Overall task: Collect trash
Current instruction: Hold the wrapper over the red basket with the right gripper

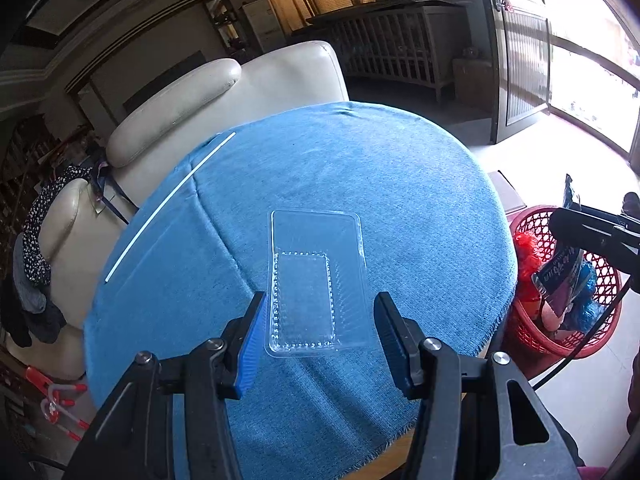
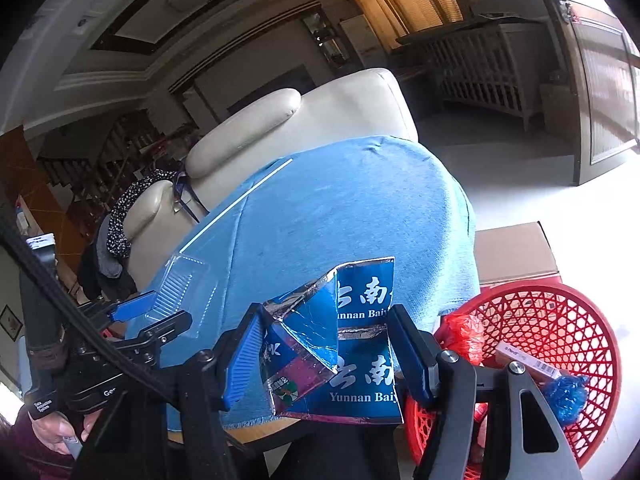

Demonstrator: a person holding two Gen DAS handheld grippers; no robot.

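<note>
A clear plastic tray (image 1: 316,280) lies between the blue pads of my left gripper (image 1: 322,300), which is shut on its sides, above the blue tablecloth (image 1: 400,184). In the right wrist view the left gripper (image 2: 152,312) holds the tray (image 2: 188,280) tilted at the table's left edge. My right gripper (image 2: 326,312) is shut on a flattened blue foil-lined carton (image 2: 360,376), close to the red mesh basket (image 2: 560,320). The carton (image 1: 560,276) hangs over the basket (image 1: 532,328) in the left wrist view. A thin white stick (image 1: 168,204) lies on the cloth.
The basket holds a red bag (image 2: 464,332), a blue bag (image 2: 568,396) and a small box (image 2: 524,356). A cardboard box (image 2: 516,252) stands behind it. A cream sofa (image 1: 240,100) with clothes on it sits beyond the table. A hand (image 2: 52,436) grips the left tool.
</note>
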